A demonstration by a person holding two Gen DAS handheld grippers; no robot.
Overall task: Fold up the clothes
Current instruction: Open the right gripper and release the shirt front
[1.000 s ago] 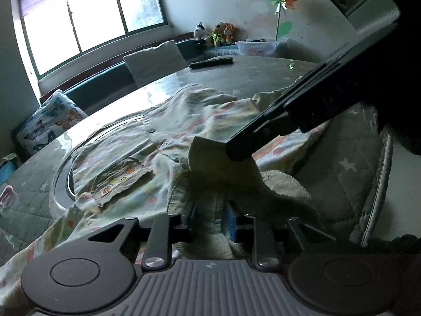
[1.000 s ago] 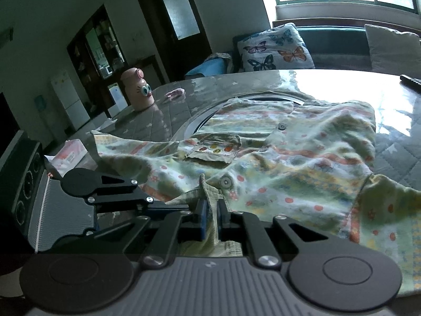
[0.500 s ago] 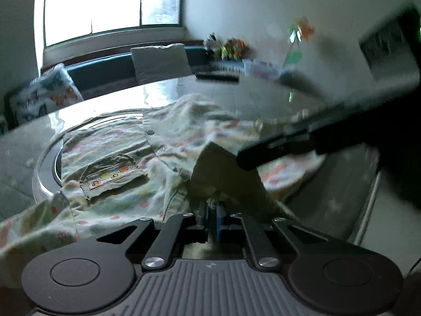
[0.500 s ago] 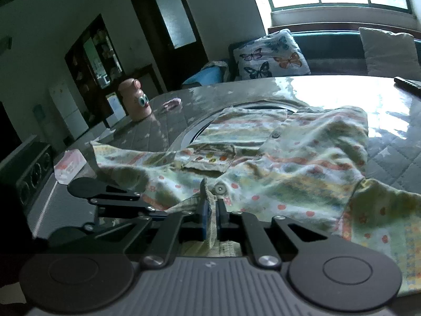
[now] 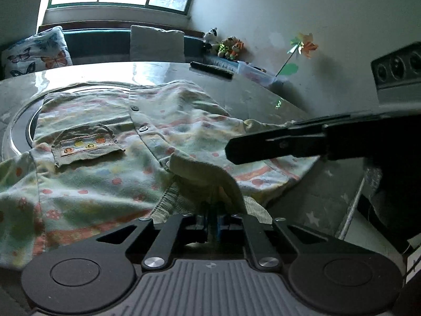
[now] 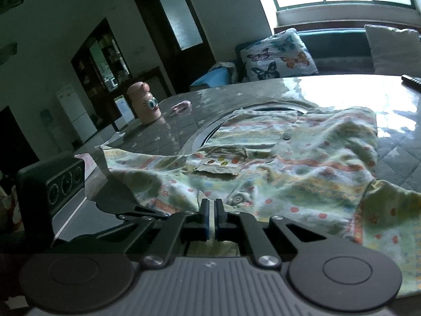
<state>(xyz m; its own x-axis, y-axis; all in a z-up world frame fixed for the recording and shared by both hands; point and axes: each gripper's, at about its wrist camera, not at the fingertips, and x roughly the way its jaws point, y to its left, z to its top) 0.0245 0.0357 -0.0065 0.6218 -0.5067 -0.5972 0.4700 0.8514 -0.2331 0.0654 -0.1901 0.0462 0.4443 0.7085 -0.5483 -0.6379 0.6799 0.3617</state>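
Observation:
A pale child's shirt [image 5: 105, 171] with coloured dots, stripes and a corduroy pocket [image 5: 86, 147] lies spread front-up on the table [image 5: 263, 100]. My left gripper [image 5: 211, 218] pinches the collar fabric at the near edge; its jaws are opening slightly, with cloth still pressed between them. In the right wrist view my right gripper [image 6: 211, 210] is shut on the shirt [image 6: 302, 163] near the collar, close to a button. The right gripper's fingers [image 5: 289, 142] cross the left view as a dark bar. The left gripper's body [image 6: 118, 205] shows at the left of the right view.
A round turntable ring [image 5: 15, 131] lies under the shirt. A remote [image 5: 210, 69] sits at the table's far side, a pink bottle [image 6: 144, 105] at its left. Butterfly cushion [image 6: 279, 55] and bench stand behind; the table's edge [image 5: 352, 210] falls away on the right.
The left gripper rolled to level and its jaws closed on the collar fabric. The right gripper kept its grip and stayed in place.

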